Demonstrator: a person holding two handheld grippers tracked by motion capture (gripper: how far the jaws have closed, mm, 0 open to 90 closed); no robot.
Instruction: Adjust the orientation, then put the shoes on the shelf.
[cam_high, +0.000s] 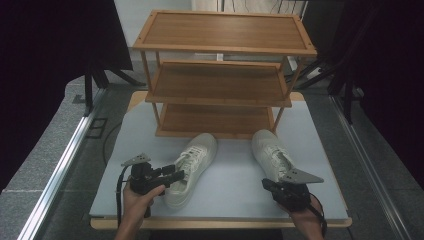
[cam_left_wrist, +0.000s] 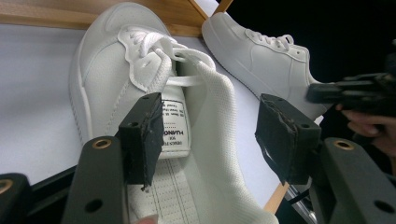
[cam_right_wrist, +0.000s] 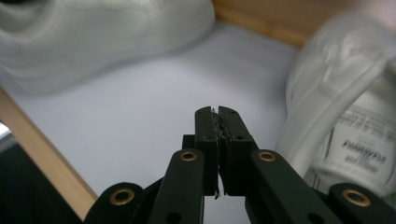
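Two white sneakers lie on the pale board in front of a wooden rack. My left gripper (cam_high: 176, 173) reaches from the left into the heel end of the left sneaker (cam_high: 195, 165). In the left gripper view it (cam_left_wrist: 212, 137) is open, its jaws astride the sneaker's (cam_left_wrist: 116, 70) tongue and side wall, one pad in front of the tongue label. My right gripper (cam_high: 266, 184) sits by the heel of the right sneaker (cam_high: 270, 150). Its jaws (cam_right_wrist: 218, 112) are shut with nothing between them, and the right sneaker (cam_right_wrist: 336, 93) is blurred just to their right.
A three-shelf wooden rack (cam_high: 220, 82) stands at the back of the board (cam_high: 235, 195), its shelves bare. The board's wooden front edge (cam_right_wrist: 42, 158) runs close under the right gripper. Metal rails and dark stands flank the table.
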